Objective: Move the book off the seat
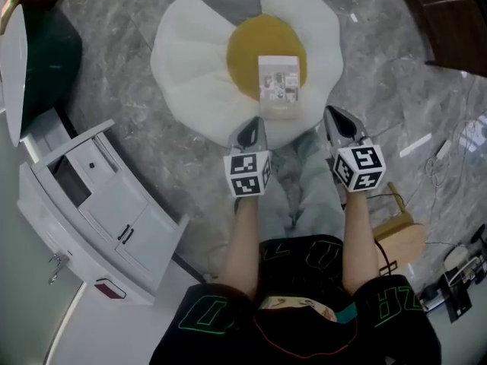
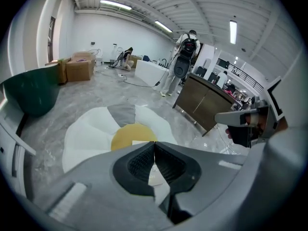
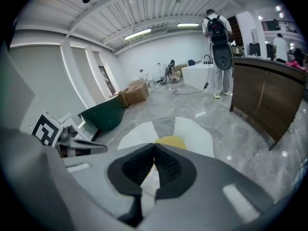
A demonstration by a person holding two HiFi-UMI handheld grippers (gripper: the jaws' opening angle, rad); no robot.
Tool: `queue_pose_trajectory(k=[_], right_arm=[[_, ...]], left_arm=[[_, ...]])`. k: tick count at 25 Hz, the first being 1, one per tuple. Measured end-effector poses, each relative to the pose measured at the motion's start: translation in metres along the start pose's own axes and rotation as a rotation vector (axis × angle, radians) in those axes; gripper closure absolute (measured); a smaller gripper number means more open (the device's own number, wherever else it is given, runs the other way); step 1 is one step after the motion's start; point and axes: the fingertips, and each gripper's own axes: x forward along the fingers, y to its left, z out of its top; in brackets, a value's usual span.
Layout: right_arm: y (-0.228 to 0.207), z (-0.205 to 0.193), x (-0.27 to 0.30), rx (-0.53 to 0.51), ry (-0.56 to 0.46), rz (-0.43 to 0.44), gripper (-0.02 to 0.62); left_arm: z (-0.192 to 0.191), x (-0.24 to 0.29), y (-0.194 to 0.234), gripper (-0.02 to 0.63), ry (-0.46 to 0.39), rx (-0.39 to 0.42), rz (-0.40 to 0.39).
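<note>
The seat is a round floor cushion [image 1: 190, 67], white with a grey wedge and a yellow centre [image 1: 251, 48]. On that yellow centre, towards me, lies the book [image 1: 278, 87], flat, its pale printed cover facing up. My left gripper [image 1: 256, 124] hangs shut over the cushion's near rim, just left of the book and short of it. My right gripper [image 1: 332, 116] is shut too, off the cushion's near right edge. Neither touches the book. In the left gripper view a strip of the book [image 2: 142, 142] shows past the closed left gripper [image 2: 154, 144]. The right gripper [image 3: 154, 145] likewise points at the cushion [image 3: 192, 129].
A white cabinet [image 1: 99, 211] with open flaps stands at the left, and a dark green tub chair [image 1: 46, 52] beyond it. Cables [image 1: 449, 158] and a wooden stool [image 1: 399, 238] lie to the right. A dark wooden counter [image 2: 202, 100] and a standing person [image 2: 185, 57] are farther off.
</note>
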Motion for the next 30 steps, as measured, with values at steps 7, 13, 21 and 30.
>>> queue_pose_trajectory(k=[7, 13, 21, 30], right_arm=[[-0.06, -0.079, 0.087, -0.04, 0.21, 0.112, 0.592], [-0.089, -0.125, 0.14, -0.02, 0.285, 0.149, 0.592], [-0.098, -0.188, 0.202, 0.006, 0.325, 0.168, 0.496], [-0.1, -0.254, 0.243, 0.134, 0.356, 0.187, 0.346]], left_arm=[[-0.054, 0.1, 0.003, 0.594, 0.047, -0.102, 0.063], [-0.097, 0.159, 0.011, 0.592, 0.09, -0.146, 0.139], [-0.143, 0.212, 0.043, 0.541, 0.158, -0.064, 0.135], [-0.197, 0.27, 0.069, 0.276, 0.23, -0.133, 0.047]])
